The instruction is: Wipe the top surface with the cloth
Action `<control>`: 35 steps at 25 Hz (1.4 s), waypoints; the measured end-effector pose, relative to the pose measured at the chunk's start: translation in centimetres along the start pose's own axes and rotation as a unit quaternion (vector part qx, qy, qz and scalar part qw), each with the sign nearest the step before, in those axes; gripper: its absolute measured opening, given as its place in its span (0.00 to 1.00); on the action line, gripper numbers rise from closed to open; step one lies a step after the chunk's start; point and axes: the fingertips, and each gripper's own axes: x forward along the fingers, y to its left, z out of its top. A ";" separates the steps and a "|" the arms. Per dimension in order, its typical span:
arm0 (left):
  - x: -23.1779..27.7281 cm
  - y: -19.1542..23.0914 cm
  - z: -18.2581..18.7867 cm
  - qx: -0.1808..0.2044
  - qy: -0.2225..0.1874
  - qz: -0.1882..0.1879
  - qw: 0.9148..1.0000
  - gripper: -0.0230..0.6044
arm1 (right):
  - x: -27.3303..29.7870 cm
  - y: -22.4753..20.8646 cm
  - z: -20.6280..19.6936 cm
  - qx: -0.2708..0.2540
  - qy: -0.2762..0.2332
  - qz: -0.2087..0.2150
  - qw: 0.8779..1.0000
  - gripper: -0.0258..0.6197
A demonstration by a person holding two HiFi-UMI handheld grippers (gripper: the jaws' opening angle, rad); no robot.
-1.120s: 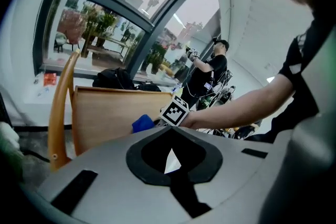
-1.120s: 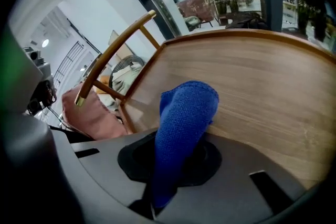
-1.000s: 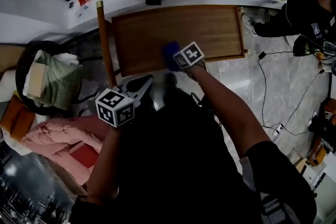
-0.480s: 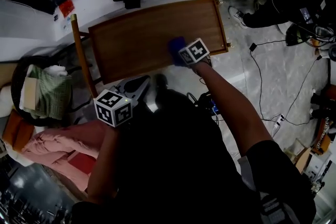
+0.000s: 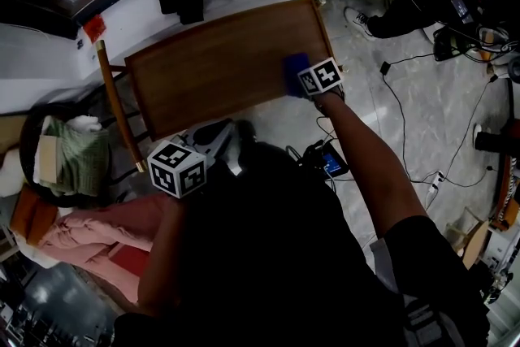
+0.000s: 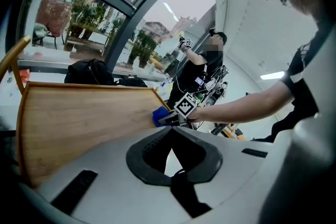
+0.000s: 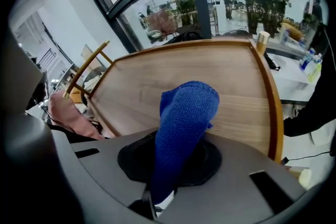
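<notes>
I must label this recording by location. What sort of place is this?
Probably a recording or test space inside a glass-fronted building, not a home. Tall windows look onto plants, cables trail over the polished floor, and a wooden table stands by a basket of clothes.

My head view looks steeply down on the wooden top (image 5: 211,69) from well above. Left gripper view faces across it from the near corner; right gripper view sits close over it. All three share that top and the blue cloth (image 7: 184,123).

Dim head view, bright window daylight, fisheye edges, dark vignette
</notes>
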 end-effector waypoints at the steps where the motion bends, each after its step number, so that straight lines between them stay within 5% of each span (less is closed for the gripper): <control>1: 0.1 -0.1 -0.1 -0.001 0.000 0.001 1.000 0.05 | -0.4 -0.9 -0.3 -0.001 0.000 -0.015 1.000 0.13; 5: 0.4 -0.2 -0.5 -0.004 0.005 -0.001 1.000 0.05 | -2.0 -4.1 -0.7 -0.009 -0.013 -0.076 0.997 0.13; 18: -2.6 0.0 -1.7 -0.010 0.006 0.021 1.000 0.05 | -3.9 -7.9 -1.4 0.026 -0.030 -0.115 0.993 0.13; 22: -5.2 0.5 -2.1 -0.016 -0.007 0.038 0.999 0.05 | -4.4 -7.3 -1.5 0.056 -0.052 -0.090 0.993 0.13; 24: -6.3 0.8 -1.9 -0.008 -0.011 0.039 0.999 0.05 | -5.9 -5.6 1.8 0.066 -0.118 -0.058 0.989 0.13; 26: -7.1 1.0 -1.4 0.007 -0.013 0.037 0.999 0.05 | -9.1 -2.8 7.1 0.064 -0.220 -0.016 0.973 0.13; 30: -8.5 0.4 -0.8 0.034 -0.014 0.025 0.999 0.05 | -20.0 4.2 16.8 -0.014 -0.387 0.055 0.920 0.13; 35: -10.8 -0.3 -0.9 0.046 -0.031 0.012 0.998 0.05 | -34.1 16.1 24.2 -0.050 -0.530 0.215 0.819 0.13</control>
